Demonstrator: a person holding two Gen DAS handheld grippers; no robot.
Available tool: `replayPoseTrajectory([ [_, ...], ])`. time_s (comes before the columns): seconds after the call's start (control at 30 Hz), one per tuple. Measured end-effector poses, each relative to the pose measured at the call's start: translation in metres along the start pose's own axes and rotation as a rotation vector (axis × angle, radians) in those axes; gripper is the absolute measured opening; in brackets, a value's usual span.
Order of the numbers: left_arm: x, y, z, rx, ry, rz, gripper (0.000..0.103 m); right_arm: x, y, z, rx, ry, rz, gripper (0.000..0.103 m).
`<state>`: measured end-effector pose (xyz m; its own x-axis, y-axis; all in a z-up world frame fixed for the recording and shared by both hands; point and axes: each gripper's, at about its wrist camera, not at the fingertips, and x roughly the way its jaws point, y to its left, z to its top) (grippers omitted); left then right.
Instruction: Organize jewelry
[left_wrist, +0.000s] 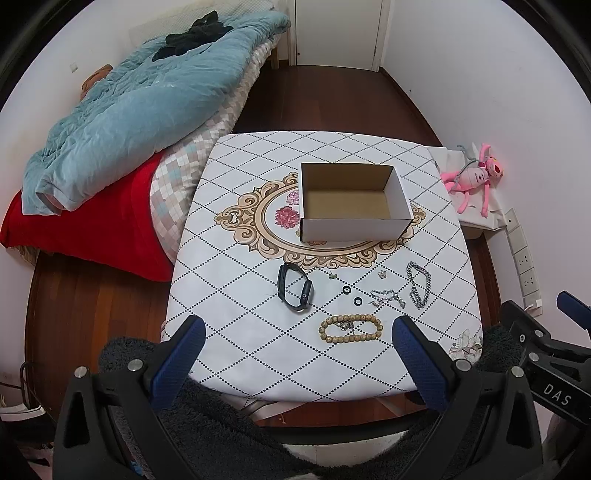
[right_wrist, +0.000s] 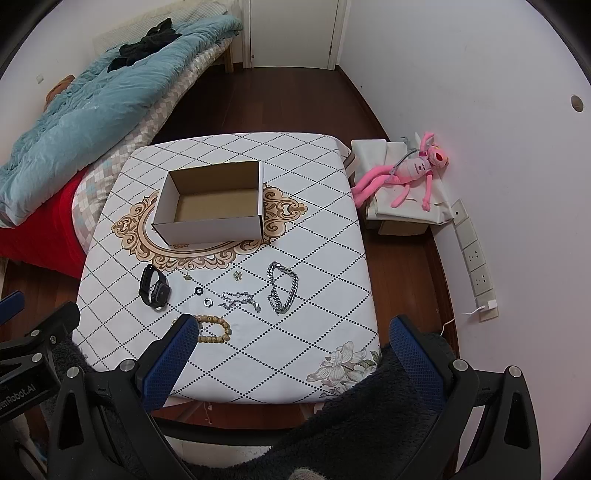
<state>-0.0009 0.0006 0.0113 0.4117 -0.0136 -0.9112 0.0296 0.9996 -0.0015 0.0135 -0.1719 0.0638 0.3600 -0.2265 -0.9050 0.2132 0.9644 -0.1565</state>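
Note:
An open, empty cardboard box (left_wrist: 354, 221) (right_wrist: 212, 230) stands mid-table. In front of it lie a black smartwatch (left_wrist: 295, 288) (right_wrist: 154, 288), two small rings (left_wrist: 351, 294) (right_wrist: 204, 296), a thin silver bracelet (left_wrist: 388, 297) (right_wrist: 240, 301), a thick silver chain (left_wrist: 419, 284) (right_wrist: 282, 288), a wooden bead bracelet (left_wrist: 349, 328) (right_wrist: 214, 328) and small charms (left_wrist: 382, 274) (right_wrist: 236, 275). My left gripper (left_wrist: 299, 350) is open and empty above the near edge, just short of the beads. My right gripper (right_wrist: 291, 350) is open and empty above the near right corner.
The table (left_wrist: 240, 350) (right_wrist: 314, 350) has a white diamond-pattern cloth. A bed with a blue quilt (left_wrist: 140, 110) lies to the left. A pink plush toy (right_wrist: 410, 173) lies on a box to the right, beside wall sockets (right_wrist: 476, 258). A fuzzy dark seat sits below the grippers.

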Motion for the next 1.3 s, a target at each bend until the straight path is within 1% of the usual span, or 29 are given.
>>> replayPoseTrajectory([
  [1.3, -0.0048, -0.0040, 0.0002, 0.000, -0.002, -0.007, 0.103, -0.0047, -0.0010, 0.0011, 0.004, -0.005, -0.004, 0.103],
])
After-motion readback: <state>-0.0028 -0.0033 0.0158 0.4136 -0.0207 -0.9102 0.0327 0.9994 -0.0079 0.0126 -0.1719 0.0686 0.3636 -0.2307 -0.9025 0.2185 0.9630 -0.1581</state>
